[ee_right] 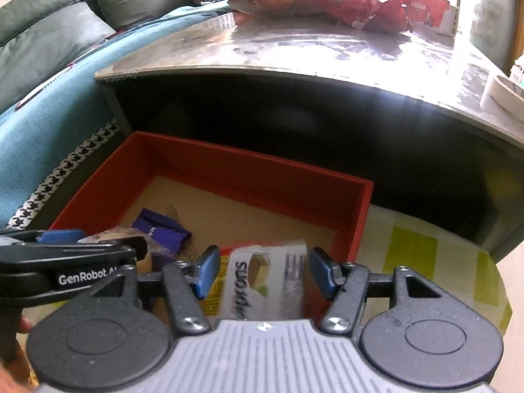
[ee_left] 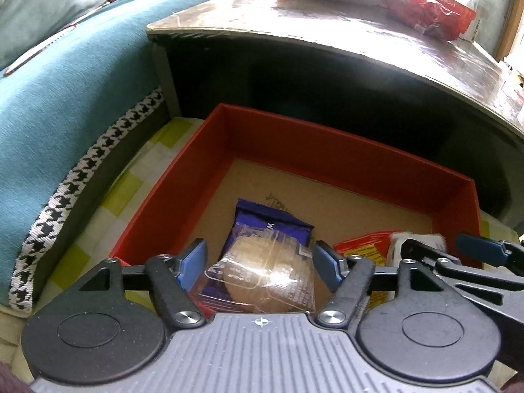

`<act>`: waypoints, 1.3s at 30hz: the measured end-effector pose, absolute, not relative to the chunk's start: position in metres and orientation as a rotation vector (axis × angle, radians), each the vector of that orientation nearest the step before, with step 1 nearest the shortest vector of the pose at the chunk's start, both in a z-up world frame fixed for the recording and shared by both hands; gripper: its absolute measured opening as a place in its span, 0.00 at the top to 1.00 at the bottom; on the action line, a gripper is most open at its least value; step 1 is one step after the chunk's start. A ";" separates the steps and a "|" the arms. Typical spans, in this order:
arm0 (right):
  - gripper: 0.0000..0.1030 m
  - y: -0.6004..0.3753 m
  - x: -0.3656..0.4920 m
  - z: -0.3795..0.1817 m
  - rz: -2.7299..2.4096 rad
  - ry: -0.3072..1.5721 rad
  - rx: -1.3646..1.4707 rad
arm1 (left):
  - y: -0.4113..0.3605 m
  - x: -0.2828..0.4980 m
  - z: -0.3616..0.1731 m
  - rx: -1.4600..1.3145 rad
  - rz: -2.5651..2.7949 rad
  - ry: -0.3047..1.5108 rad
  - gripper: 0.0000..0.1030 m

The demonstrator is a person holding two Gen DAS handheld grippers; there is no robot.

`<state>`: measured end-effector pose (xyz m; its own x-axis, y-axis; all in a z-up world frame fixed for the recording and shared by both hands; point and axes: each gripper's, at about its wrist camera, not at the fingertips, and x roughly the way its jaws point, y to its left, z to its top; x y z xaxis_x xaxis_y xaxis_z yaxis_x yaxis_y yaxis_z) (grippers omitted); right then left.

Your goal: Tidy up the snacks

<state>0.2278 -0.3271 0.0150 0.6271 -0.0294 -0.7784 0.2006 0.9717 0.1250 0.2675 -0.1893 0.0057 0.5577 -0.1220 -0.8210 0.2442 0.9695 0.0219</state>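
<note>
Now both claws hang over the red box [ee_left: 183, 177], low in each frame. Lower centre of the left view, the left claw [ee_left: 260, 263] stands spread around a clear-wrapped cake [ee_left: 265, 271] on the purple pack [ee_left: 262, 226] — lift straight up, snagging nothing. Lower centre of the right view, the right claw [ee_right: 263, 270] brackets a white packet [ee_right: 267, 278]; pads look just clear — let go fully before withdrawing.

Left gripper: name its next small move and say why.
Probably lift the left gripper straight up out of the red box: its jaws stand open either side of the biscuit packet, which seems to rest on the purple wrapper inside.
</note>
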 end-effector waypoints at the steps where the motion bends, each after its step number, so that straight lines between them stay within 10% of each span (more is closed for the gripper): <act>1: 0.40 -0.327 0.228 0.016 -0.133 0.883 0.206 | -0.189 0.267 0.006 0.137 -0.215 0.954 0.25; 39: 0.39 -0.303 0.190 0.047 -0.078 0.832 0.154 | -0.156 0.222 0.041 0.131 -0.204 0.888 0.14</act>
<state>0.1900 -0.3028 0.0472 0.6712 -0.0088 -0.7412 0.1297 0.9859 0.1058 0.2216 -0.1559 0.0411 0.6135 -0.1222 -0.7802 0.2303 0.9727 0.0288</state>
